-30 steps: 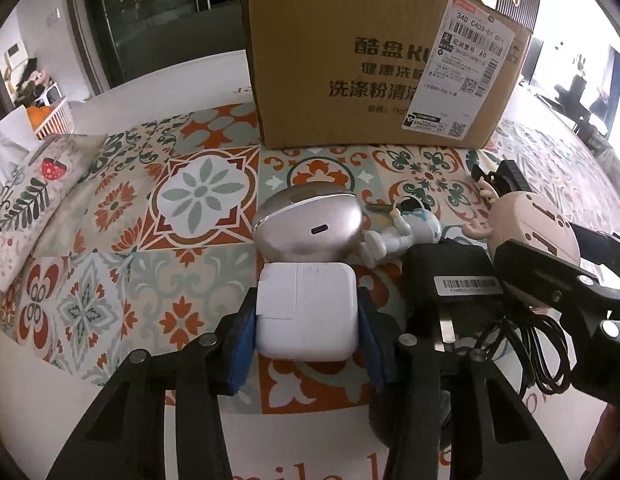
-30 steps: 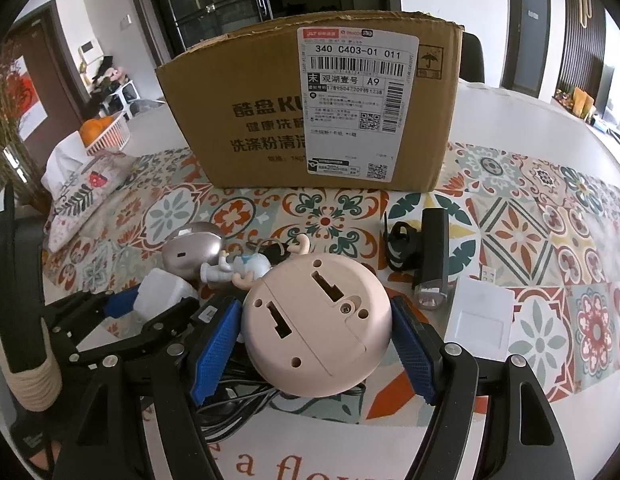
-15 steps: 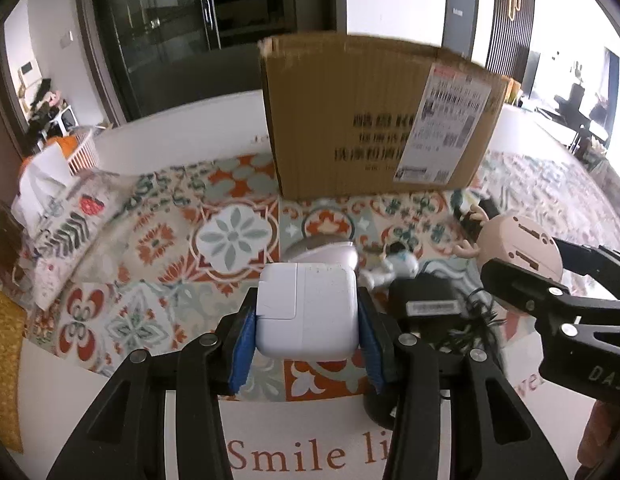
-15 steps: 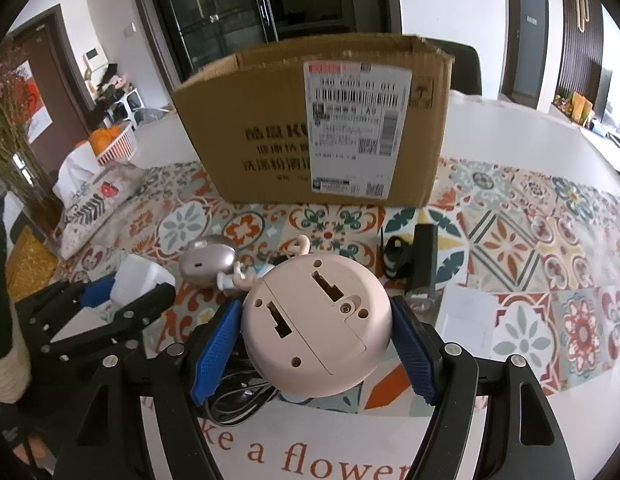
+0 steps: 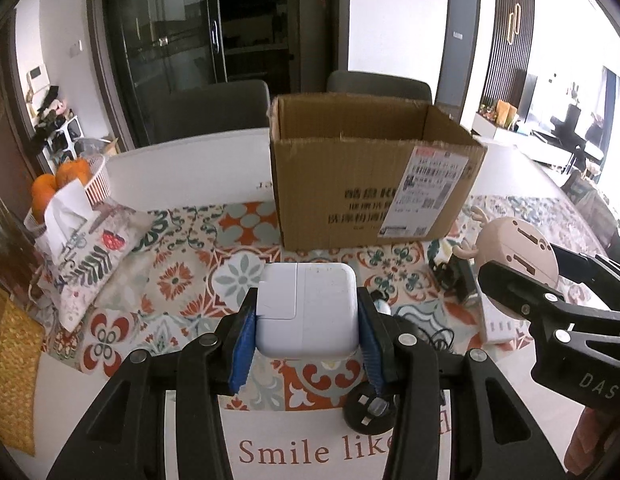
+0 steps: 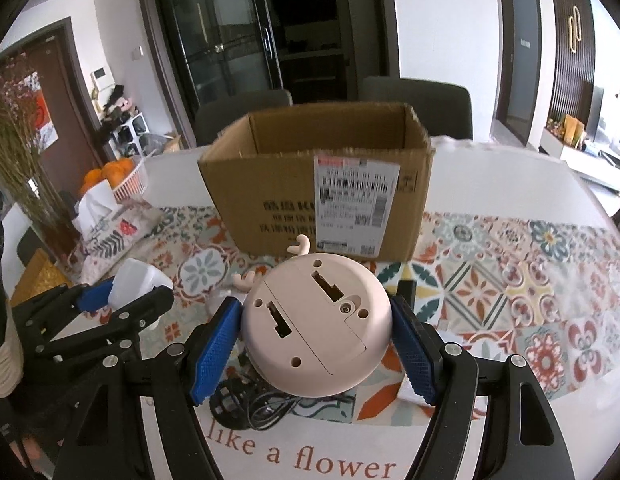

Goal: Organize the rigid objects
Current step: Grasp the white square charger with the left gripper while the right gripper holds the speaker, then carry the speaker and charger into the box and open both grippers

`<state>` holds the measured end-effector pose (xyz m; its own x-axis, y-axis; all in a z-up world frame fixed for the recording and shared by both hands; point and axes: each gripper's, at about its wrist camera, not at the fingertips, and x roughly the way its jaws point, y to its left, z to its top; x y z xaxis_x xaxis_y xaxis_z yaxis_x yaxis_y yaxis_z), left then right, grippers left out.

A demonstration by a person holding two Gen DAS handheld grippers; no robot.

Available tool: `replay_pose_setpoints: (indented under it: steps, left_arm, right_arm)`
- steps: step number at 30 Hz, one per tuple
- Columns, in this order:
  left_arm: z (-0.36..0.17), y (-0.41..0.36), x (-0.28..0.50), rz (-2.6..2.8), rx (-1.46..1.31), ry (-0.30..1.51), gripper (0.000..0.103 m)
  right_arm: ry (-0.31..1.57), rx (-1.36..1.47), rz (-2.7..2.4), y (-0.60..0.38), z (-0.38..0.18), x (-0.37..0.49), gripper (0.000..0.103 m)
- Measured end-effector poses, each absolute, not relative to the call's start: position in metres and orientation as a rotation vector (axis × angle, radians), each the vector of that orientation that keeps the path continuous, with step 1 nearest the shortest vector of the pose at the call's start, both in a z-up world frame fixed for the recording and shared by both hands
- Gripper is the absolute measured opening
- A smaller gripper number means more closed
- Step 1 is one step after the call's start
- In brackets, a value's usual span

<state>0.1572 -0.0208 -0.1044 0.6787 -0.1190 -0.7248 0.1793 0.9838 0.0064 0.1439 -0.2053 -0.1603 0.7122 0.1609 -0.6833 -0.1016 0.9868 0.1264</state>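
**Both grippers loaded, held above table**

A white charger block [image 5: 306, 310] was clamped between the blue pads of the left gripper [image 5: 306, 336]. A round pink antlered device [image 6: 315, 326] was gripped by the right gripper [image 6: 315, 352]. Both were held above the patterned tablecloth [image 6: 509, 280], short of the open cardboard box [image 5: 369, 184].

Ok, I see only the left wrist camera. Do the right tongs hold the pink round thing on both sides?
Observer: Yes. In the right wrist view both blue pads of the right tongs press the sides of the pink round thing.
Operator: And what stands left of the tissue pack?
Observer: A tall bunch of dried grass, beyond your left edge.
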Motion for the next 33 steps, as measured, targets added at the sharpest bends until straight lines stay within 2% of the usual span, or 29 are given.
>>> replay_pose_setpoints:
  steps: [17,33]
  left_arm:
    - [-0.044,-0.019,0.17,-0.177,0.073,0.741,0.045]
    - [-0.012,-0.031,0.234,-0.215,0.095,0.708,0.045]
  right_arm:
    - [0.656,0.065,0.122,-0.206,-0.102,0.15,0.074]
    - [0.623,0.07,0.131,-0.213,-0.073,0.21,0.074]
